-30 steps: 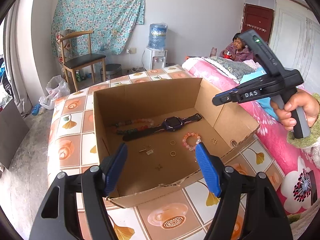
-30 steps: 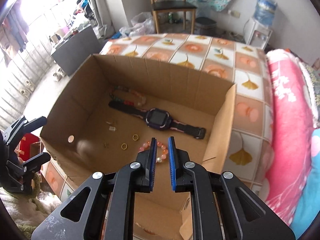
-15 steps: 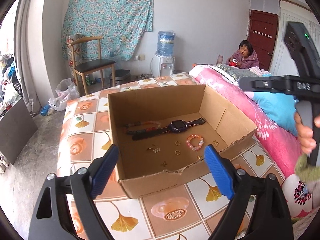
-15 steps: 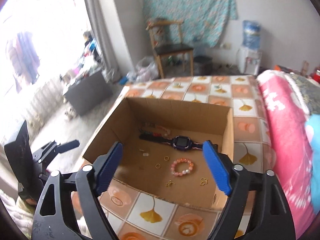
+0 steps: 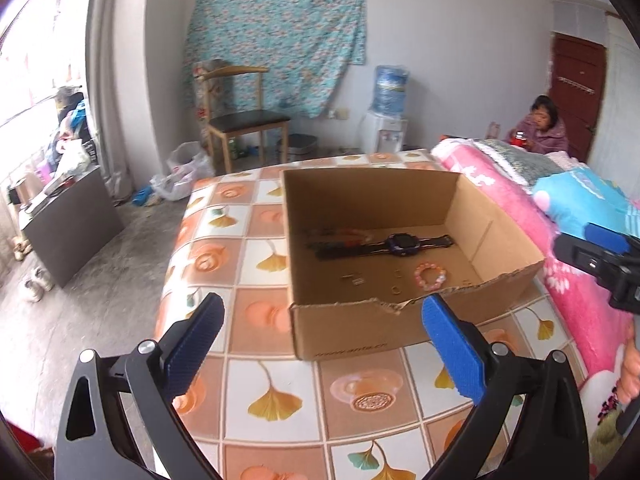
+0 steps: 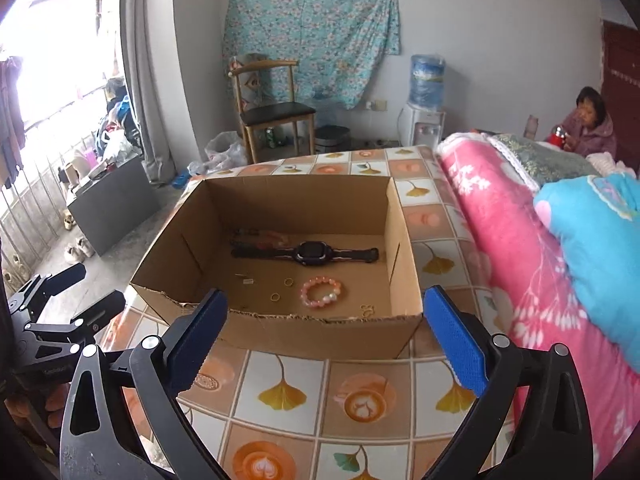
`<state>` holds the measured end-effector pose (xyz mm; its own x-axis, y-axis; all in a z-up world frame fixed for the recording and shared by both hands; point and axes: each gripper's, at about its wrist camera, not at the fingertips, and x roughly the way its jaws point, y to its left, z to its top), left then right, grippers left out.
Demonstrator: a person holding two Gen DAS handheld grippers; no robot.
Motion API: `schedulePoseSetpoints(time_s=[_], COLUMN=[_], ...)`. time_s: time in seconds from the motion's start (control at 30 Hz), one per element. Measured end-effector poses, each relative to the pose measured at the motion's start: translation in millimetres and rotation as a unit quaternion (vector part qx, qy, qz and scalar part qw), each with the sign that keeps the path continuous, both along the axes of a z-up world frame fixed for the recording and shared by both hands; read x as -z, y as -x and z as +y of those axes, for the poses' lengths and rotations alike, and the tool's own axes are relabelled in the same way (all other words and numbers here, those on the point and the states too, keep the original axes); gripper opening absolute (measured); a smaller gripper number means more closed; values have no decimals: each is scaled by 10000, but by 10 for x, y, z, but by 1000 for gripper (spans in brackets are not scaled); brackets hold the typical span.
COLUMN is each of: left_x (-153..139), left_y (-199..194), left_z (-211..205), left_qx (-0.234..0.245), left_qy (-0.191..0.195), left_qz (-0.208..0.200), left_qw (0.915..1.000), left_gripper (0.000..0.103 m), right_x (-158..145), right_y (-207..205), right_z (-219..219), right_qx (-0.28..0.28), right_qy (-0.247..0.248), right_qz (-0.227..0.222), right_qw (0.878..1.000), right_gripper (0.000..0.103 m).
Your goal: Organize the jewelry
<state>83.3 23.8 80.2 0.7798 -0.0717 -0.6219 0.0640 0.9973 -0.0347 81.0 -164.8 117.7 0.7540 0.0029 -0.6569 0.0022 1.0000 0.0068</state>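
Both claws have pulled back from the cardboard box [image 6: 276, 332] on the bench [image 6: 360, 400]; the left claw [image 5: 320, 336] and right claw [image 6: 326, 334] are opening wide, empty. Watch [image 6: 310, 252], bracelet [image 6: 322, 292] and rings [image 6: 280, 290] lie inside; sorting looks done, pending a check.

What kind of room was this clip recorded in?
Most likely a lived-in bedroom in a home. A bed with a pink floral quilt fills the right side, a wooden chair and water dispenser stand by the far wall, and a floral sheet hangs on it.
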Motion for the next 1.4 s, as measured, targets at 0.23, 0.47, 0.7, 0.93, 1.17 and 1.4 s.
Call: schedulePoseSetpoints(time_s=[0.23,0.47,0.7,0.93,1.17,1.4], left_x=[-15,-12,-5,19,112,212], left_y=[54,50,71,-23,-145,-231], left_z=[-12,-61,-201,-260,-260,-339], left_qx=[-560,-615,-365,-421,-454,-476], left_qy=[-303,-344,-360,-271,-87,-199], left_qz=[-4,30,-50,108,572,774], left_qw=[9980,9975,9987,9987,9973,9957], left_gripper=[97,97,97,97,97,97], right_x=[83,140,125,175,323,447], right_y=[90,98,139,90,-22,-80], right_z=[75,30,37,-13,-68,-38], right_qx=[221,315,412,516,546,433], right_qy=[389,350,424,333,122,-9], right_qz=[-12,60,-22,148,554,853], right_qw=[9990,9989,9982,9980,9969,9954], right_gripper=[95,95,95,95,95,95])
